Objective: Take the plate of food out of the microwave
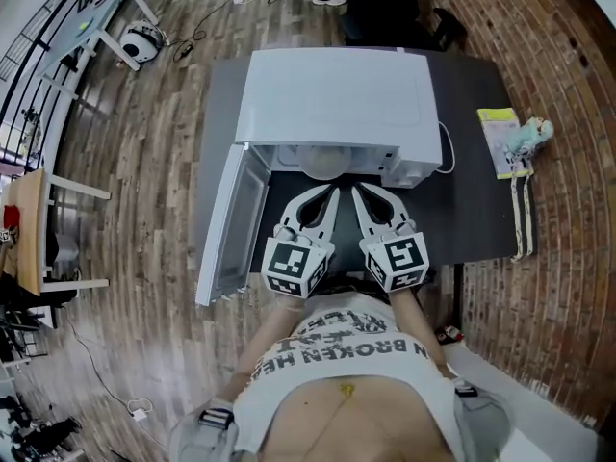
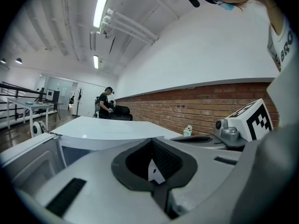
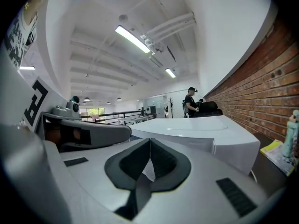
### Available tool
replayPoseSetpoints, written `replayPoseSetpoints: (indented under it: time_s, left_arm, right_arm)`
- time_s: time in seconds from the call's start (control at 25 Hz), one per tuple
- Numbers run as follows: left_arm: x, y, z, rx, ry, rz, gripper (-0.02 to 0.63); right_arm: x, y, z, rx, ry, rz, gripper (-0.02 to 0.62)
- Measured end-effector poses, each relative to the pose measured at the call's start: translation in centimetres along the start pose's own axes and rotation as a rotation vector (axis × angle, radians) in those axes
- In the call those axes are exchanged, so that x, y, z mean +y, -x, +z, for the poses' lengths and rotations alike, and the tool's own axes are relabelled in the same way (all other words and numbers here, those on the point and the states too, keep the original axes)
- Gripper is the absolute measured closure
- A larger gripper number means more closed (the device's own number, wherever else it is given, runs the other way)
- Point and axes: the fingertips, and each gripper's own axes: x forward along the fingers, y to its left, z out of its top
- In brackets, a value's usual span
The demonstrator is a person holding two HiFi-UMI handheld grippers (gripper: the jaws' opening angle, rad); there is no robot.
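Close up, the left claw [image 1: 325, 192] and right claw [image 1: 357, 192], both shut and empty, hover over the desk's [image 1: 476, 210] near edge. Beyond, the microwave's [image 1: 332, 94] door [image 1: 231, 224] hangs open; the plate [image 1: 322, 161] sits inside, not yet grasped.

A: Where's the microwave [image 1: 332, 104]?
B: On the table [image 1: 476, 210], door [image 1: 231, 224] swung out left, plate [image 1: 322, 160] inside.
A: In front?
B: left gripper [image 1: 325, 192] beside right gripper [image 1: 358, 192]. The booklet [image 1: 500, 141] lies to the right.
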Motion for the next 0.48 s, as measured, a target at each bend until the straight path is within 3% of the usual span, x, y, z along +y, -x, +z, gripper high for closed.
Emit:
replayPoseSetpoints:
  time_s: [0.48]
  left_arm:
    - [6.7, -1.3, -0.8, 0.044, 0.043, -0.073, 0.598]
  right_arm:
    - [0.7, -5.9, -0.4, 0.05, -0.019, -0.093, 0.586]
